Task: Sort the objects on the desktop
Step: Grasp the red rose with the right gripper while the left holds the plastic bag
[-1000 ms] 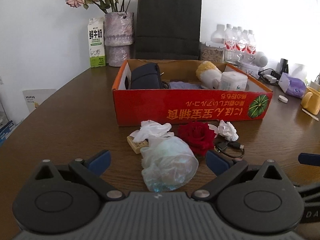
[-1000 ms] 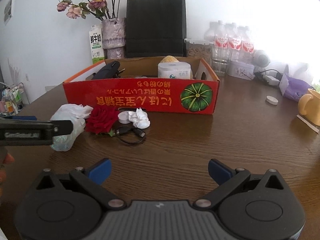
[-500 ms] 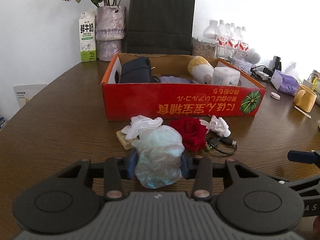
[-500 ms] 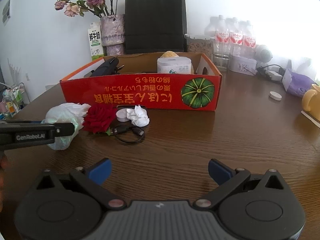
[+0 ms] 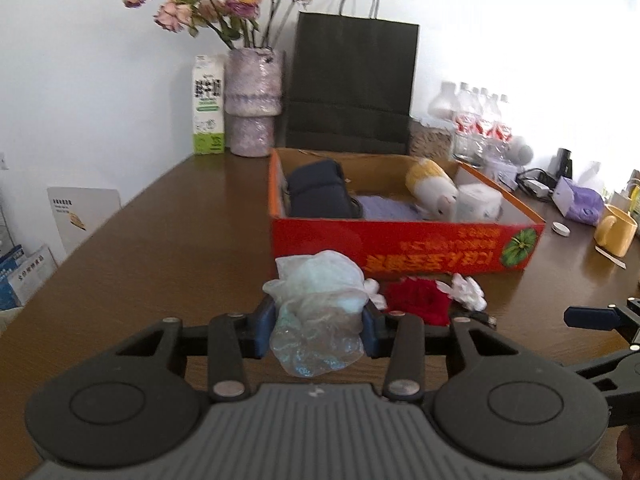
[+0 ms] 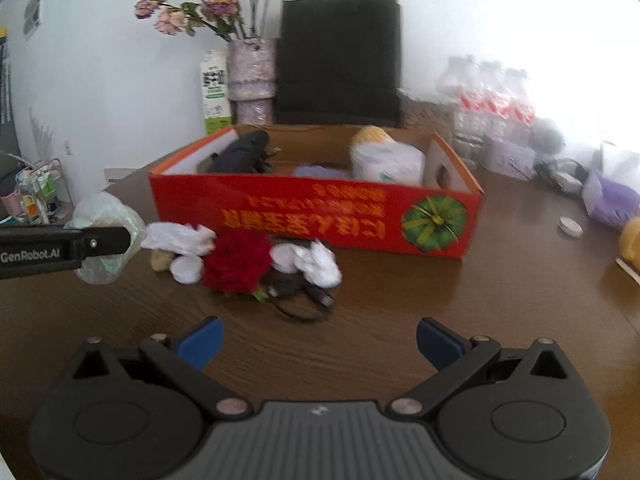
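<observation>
**Plastic bag gripped before the red box**

A crumpled clear plastic bag (image 5: 318, 312) is clamped by the left hand-held gripper (image 5: 319, 330), just in front of the red cardboard box (image 5: 400, 240). The right hand-held gripper (image 6: 319, 343) is held wide open and empty, above the counter (image 6: 440, 300).

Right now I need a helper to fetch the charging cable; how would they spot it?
Find the red cardboard box on the brown table. On the table beside the red rose lies the black cable, a thin dark loop, unlike the white crumpled tissues around it.

A rose (image 6: 238, 261) lies on the table (image 6: 500, 300) before the cardboard box (image 6: 316, 216). Crumpled tissue (image 6: 320, 266) lies right of it, a cable (image 6: 300, 300) just in front.
</observation>
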Demonstrator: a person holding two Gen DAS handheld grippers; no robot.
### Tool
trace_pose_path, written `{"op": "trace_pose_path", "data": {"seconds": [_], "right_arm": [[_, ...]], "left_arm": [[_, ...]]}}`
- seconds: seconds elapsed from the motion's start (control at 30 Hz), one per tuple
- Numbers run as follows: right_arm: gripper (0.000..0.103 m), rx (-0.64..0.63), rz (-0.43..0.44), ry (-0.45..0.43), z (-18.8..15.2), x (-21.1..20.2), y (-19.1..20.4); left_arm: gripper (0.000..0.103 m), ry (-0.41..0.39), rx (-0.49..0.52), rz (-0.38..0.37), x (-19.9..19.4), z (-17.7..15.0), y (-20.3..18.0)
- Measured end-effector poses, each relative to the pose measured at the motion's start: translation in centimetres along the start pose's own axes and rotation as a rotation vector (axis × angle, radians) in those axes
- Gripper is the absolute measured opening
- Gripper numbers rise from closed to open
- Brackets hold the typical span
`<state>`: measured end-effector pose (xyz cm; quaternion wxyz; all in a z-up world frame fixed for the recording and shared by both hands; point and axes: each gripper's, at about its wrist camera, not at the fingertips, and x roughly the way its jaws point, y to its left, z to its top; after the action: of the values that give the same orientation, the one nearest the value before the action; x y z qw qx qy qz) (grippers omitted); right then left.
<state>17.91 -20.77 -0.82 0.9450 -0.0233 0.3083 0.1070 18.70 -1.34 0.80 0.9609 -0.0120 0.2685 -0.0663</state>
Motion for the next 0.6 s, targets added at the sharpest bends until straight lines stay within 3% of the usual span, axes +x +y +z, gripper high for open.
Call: {"op": "trace_pose_path", "data": {"seconds": [0.43, 0.6], "right_arm": [[0.102, -0.044, 0.032, -0.008, 3.1, 3.6, 4.1], [0.09, -0.053, 0.032, 0.005, 3.7, 5.0, 4.6]], "left_arm": [[0.042, -0.017, -0.032, 0.036, -0.4, 0.7, 4.6], [0.042, -0.009, -0.047, 0.035, 0.0, 0.7, 5.4]]}}
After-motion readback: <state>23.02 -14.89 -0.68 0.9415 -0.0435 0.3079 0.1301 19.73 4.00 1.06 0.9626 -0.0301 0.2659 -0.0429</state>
